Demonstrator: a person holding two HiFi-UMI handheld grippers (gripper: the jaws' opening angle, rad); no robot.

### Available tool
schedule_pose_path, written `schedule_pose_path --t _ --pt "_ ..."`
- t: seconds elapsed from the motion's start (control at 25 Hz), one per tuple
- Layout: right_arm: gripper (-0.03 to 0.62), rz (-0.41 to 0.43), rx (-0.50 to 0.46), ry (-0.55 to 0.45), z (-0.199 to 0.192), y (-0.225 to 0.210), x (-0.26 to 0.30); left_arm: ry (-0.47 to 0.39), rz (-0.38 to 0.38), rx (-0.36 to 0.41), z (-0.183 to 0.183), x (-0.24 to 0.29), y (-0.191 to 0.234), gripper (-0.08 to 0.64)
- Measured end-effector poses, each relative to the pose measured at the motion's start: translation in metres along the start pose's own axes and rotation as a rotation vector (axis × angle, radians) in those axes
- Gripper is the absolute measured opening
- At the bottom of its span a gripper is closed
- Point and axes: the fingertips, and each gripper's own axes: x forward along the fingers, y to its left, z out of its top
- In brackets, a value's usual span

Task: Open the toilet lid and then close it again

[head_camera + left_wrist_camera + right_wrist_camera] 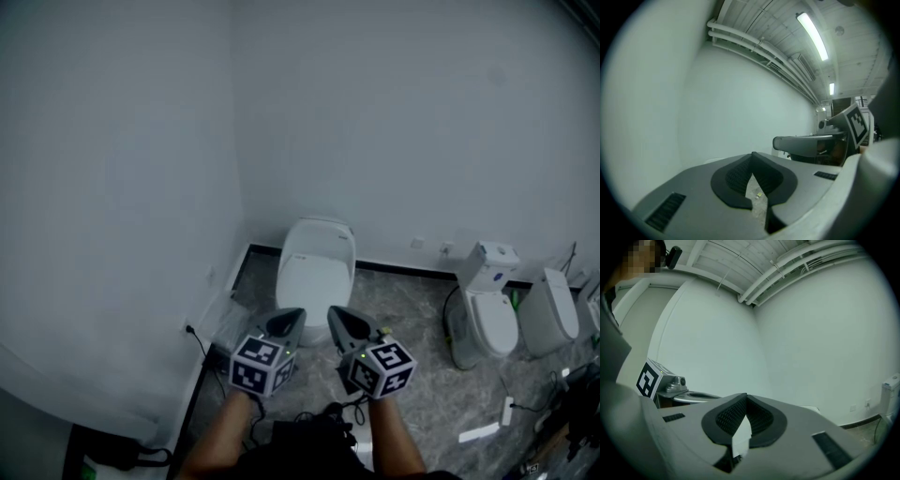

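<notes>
The left gripper (287,323), jaws together and empty, points at the toilet (322,234) by the wall with its lid (314,277) down, the right gripper (345,323) likewise closed on nothing, two more toilets (487,314) farther right.

What the room holds, by number

Three white toilets stand on the floor: the corner toilet (317,267) in its far left corner, the middle toilet (487,314) and the right toilet (553,317) along its far edge. A sliver at the right edge may be a fourth. There are two grippers, the left gripper (287,322) and the right gripper (347,326), and two strip lights (812,29) (831,89).
</notes>
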Motion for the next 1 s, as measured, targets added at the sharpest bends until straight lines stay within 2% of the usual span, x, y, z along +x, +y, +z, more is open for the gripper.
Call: schedule_pose_path --t 1.0 --pt "0.009 0.006 0.019 -0.008 0.0 0.015 -0.005 -0.02 0.004 -0.003 -0.001 -0.017 0.002 0.005"
